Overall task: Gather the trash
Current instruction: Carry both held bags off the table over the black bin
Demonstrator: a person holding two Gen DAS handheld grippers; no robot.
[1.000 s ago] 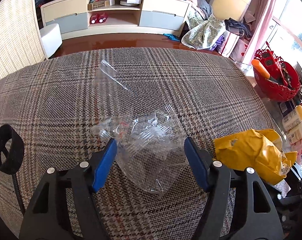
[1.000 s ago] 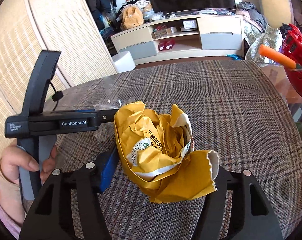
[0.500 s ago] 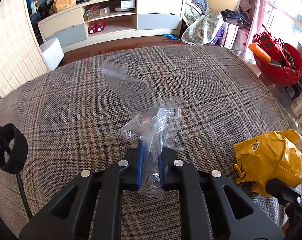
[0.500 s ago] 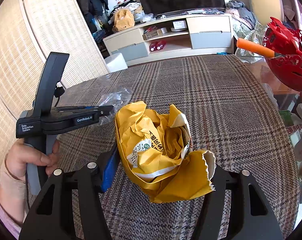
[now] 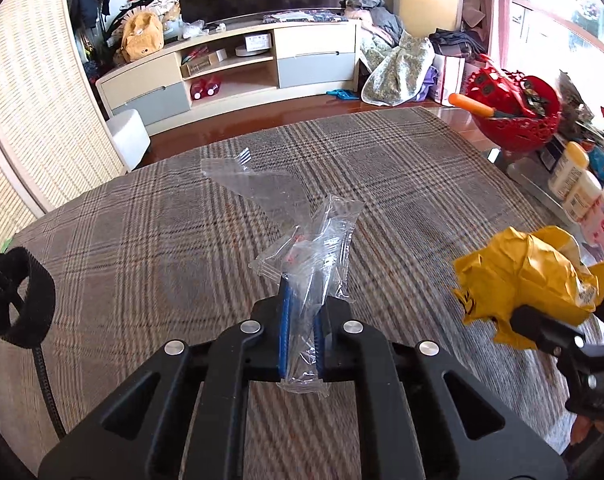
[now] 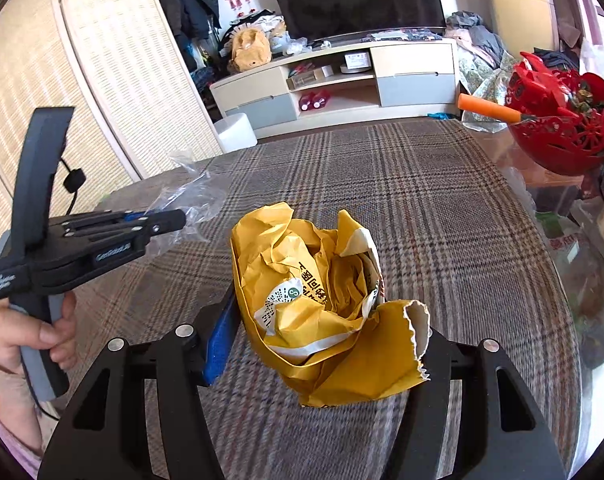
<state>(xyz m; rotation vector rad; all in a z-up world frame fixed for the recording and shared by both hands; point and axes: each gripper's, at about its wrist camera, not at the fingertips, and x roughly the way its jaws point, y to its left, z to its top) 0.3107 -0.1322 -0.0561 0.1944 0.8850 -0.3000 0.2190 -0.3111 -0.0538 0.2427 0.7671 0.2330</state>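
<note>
My left gripper [image 5: 300,322] is shut on a crumpled clear plastic wrapper [image 5: 315,240], which hangs lifted above the plaid tablecloth [image 5: 142,248]. A flat strip of the same clear film [image 5: 254,184] trails out behind it. My right gripper [image 6: 321,344] is shut on a crumpled yellow paper envelope [image 6: 313,300], held off the cloth. In the left wrist view that yellow envelope [image 5: 529,276] shows at the right. In the right wrist view the left gripper [image 6: 170,222] is at the left, a hand on its handle, with the clear wrapper [image 6: 194,200] at its tip.
A red basket [image 5: 517,116] with an orange-handled tool stands at the table's far right edge. White bottles [image 5: 577,184] line the right side. Beyond the table are a TV cabinet [image 5: 238,64], a white stool [image 5: 128,138] and a woven screen [image 5: 26,92] at left.
The left gripper went from open around the clear wrapper to shut on it, then lifted it off the cloth. The right gripper kept its hold on the yellow envelope and drifted a little.
</note>
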